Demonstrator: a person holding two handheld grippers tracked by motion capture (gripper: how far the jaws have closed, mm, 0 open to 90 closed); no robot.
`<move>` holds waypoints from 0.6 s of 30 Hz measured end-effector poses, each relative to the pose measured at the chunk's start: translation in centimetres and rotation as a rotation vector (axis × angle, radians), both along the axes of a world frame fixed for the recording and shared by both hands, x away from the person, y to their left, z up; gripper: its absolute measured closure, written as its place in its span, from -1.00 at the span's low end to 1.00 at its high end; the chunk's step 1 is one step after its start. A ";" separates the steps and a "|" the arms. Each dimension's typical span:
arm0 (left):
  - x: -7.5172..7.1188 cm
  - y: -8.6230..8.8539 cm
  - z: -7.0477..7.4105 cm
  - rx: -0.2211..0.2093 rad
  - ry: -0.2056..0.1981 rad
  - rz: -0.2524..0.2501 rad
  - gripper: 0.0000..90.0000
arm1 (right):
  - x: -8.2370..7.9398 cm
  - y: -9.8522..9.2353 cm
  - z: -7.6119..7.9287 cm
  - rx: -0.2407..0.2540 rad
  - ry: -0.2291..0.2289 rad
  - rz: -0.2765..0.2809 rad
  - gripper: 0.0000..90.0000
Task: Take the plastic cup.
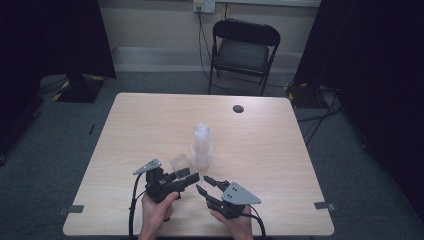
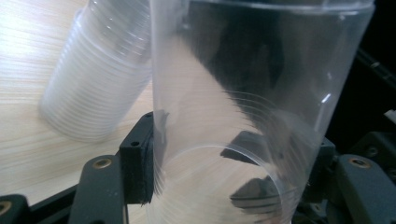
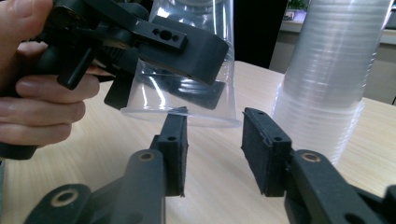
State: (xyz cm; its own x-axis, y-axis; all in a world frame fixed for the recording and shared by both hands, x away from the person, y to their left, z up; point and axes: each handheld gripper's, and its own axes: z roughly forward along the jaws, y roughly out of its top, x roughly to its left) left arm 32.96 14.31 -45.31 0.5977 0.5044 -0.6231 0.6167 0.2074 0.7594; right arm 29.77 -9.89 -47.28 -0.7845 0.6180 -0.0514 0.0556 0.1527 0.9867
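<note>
My left gripper [image 1: 192,177] clamps the clear cup [image 1: 181,163] just above the table [image 1: 150,125] near the cup stack [image 1: 202,147], and my right gripper [image 3: 215,135], jaws apart and empty, could crush its thin rim.

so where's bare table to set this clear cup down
The table is bare across its left half and its far right side, up to the small dark hole. It is crowded near the front: the stack of cups, the held cup, and both grippers.
</note>
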 end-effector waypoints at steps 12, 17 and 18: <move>-0.2 -0.9 -0.1 -0.089 0.036 -0.043 -0.16 | 0.5 -0.1 0.1 0.054 -0.033 -0.019 0.43; -0.4 -1.5 0.1 -0.079 0.015 -0.062 -0.16 | 0.6 0.0 0.2 0.064 -0.049 -0.017 0.45; -0.3 -1.6 0.1 -0.099 0.029 -0.068 -0.16 | 0.7 0.0 0.2 0.068 -0.059 -0.023 0.46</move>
State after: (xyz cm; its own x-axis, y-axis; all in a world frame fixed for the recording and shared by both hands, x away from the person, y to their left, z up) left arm 32.62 12.70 -45.16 0.6094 0.3983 -0.6855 0.6536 0.2369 0.7188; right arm 30.44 -9.89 -47.05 -0.7671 0.6393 -0.0540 0.0000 0.0841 0.9965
